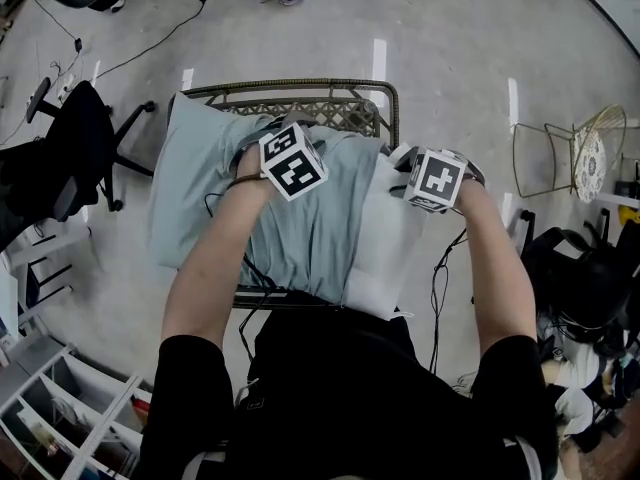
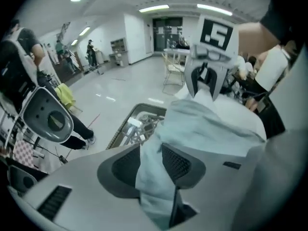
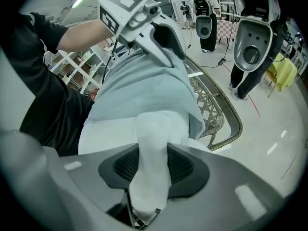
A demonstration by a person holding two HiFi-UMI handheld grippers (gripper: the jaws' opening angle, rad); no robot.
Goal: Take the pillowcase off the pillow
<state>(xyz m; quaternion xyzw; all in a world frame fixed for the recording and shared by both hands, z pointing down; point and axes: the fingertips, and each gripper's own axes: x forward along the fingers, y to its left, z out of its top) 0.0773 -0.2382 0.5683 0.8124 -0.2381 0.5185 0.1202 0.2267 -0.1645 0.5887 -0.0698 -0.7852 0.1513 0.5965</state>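
- The print I can make out sits on the grippers themselves. The left marker cube (image 1: 292,161) and the right marker cube (image 1: 437,179) each carry bold black-and-white square patterns, blocky shapes rather than words.
- From the left gripper view, the face of the right marker cube turned my way shows a white hooked figure on black, much like an S.
- The pillow (image 1: 385,258) lies across a wicker frame (image 1: 300,89) straight in front of me, with its white end bare on my right side.
- The pillowcase (image 1: 300,223), pale blue-green, covers the rest of the pillow, from the middle out to the left end.
- My left gripper (image 2: 152,166) has its jaws standing partly apart. A bunched ridge of the pillowcase runs up through the gap between the pads, and it looks loose there rather than squeezed.
- My right gripper (image 3: 153,163) has its jaws closed partway onto a thick white fold of the pillow. Both pads press against the fold, which bulges out above them.
- The two grippers sit near each other over the far side of the pillow, the left on the blue cloth and the right on the white. Both point steeply down.
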